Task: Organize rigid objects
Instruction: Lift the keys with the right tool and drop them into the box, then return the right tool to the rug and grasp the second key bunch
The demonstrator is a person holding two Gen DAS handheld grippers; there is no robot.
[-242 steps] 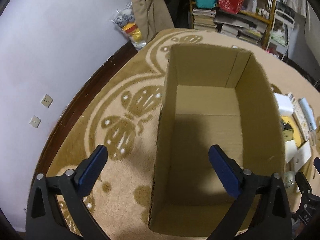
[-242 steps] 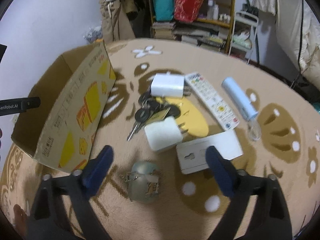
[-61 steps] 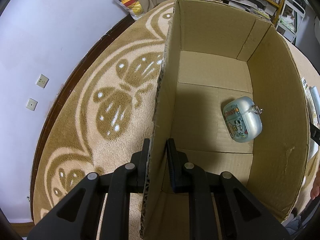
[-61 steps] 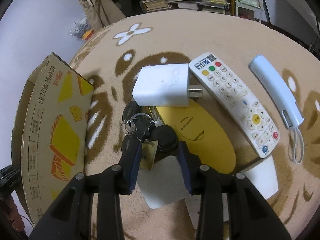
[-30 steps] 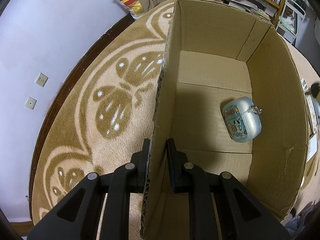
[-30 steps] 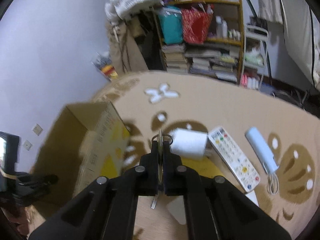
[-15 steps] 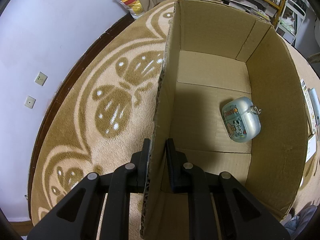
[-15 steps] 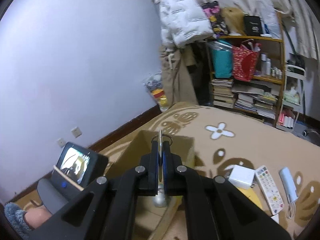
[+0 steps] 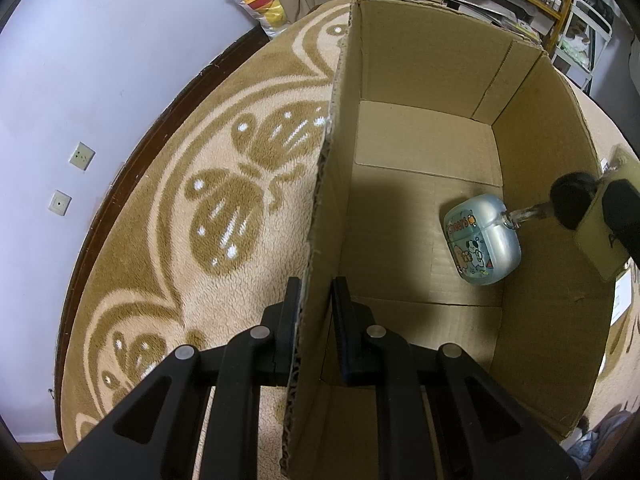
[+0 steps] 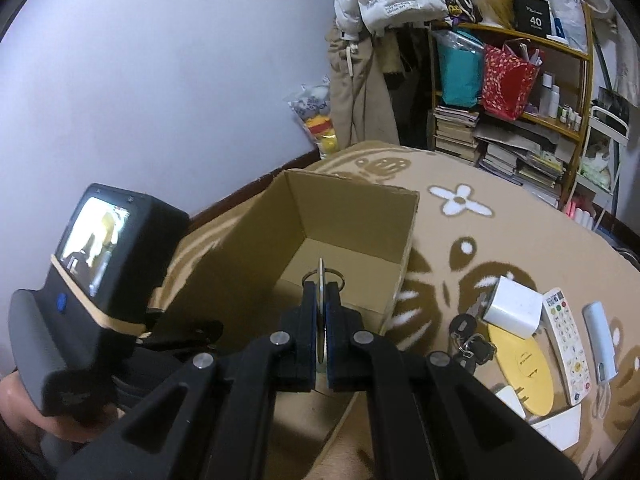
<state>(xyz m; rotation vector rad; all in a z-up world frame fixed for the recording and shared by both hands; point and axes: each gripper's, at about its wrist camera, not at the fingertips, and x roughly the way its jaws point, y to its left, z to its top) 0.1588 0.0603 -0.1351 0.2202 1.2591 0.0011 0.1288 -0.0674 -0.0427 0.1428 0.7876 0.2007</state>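
Observation:
An open cardboard box [image 9: 424, 80] stands on the rug, and my left gripper [image 9: 316, 300] is shut on its left wall. Inside on the floor lies a pale blue earbud case [image 9: 482, 240] with cartoon stickers. My right gripper [image 10: 321, 292] is shut on a thin yellowish tag of a key bunch [image 10: 322, 276], held above the box [image 10: 352, 196]. In the left wrist view this key bunch [image 9: 570, 200] hangs over the box's right wall, above the case, with a right finger [image 9: 622, 216] behind its tag.
On the rug right of the box lie more black keys [image 10: 468, 340], a white charger [image 10: 514, 308], a yellow disc [image 10: 524, 368], a remote [image 10: 566, 340], a pale blue stick [image 10: 600, 340] and a white block [image 10: 560, 424]. Shelves [image 10: 520, 120] and a wall stand behind.
My right gripper has carried the key bunch from over the rug to above the box, and it now shows at the right of the left wrist view. The left gripper has not moved.

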